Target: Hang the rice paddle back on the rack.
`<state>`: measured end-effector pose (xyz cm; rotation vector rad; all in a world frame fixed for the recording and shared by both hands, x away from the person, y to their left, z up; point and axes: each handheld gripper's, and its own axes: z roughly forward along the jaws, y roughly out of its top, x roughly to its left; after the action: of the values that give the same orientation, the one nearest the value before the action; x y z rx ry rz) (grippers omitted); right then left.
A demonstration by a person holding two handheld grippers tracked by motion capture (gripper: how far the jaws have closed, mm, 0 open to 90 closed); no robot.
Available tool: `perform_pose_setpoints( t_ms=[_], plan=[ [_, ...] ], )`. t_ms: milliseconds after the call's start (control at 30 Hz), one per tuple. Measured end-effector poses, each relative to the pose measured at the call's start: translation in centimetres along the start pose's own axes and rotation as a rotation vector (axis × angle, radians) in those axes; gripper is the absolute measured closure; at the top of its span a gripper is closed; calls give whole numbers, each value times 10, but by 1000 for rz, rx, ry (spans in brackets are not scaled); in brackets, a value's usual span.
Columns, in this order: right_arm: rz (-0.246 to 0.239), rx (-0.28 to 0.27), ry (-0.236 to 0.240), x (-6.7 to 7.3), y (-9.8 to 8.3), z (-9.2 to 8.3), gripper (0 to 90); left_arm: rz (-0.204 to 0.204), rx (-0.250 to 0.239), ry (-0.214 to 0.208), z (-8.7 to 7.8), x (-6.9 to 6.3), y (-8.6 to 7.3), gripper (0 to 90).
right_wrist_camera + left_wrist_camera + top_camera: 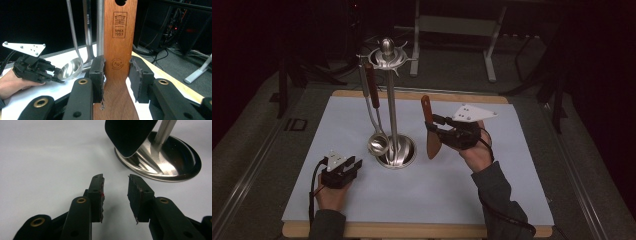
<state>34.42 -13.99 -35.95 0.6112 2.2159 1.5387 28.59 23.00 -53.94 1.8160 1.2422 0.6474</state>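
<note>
spatula point(430, 131), wooden, upright in right tongs point(432, 129), clamped on handle, blade tip near tabletop point(492, 195), right of rack point(390, 95). left tongs point(352, 163) apart, empty, resting near rack base. step: carrying spatula to rack. next: lift, thread handle hole onto free hook.

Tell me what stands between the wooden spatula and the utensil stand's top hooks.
Nothing visible blocks it. The right gripper holds the wooden spatula upright, beside the stand. The hanging ladle is on the stand's far side from it, and the left gripper rests low on the table.
</note>
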Motion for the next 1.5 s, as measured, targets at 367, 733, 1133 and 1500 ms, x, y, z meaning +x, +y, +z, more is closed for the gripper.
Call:
perform_pose_setpoints(
  t_ms=[367, 733, 1133, 1500],
  plan=[
    [-11, -8, 2, 2, 7, 1, 663, -1, -1, 0, 0, 0, 0, 656],
    [-19, -23, 13, 7, 13, 1, 662, -2, -1, -1, 0, 0, 0, 656],
    [1, -44, 30, 6, 20, 0, 662, -1, -1, 0, 0, 0, 0, 656],
    [0, -64, 42, 9, 28, 0, 662, -2, 0, 1, 0, 0, 0, 656]
  ],
)
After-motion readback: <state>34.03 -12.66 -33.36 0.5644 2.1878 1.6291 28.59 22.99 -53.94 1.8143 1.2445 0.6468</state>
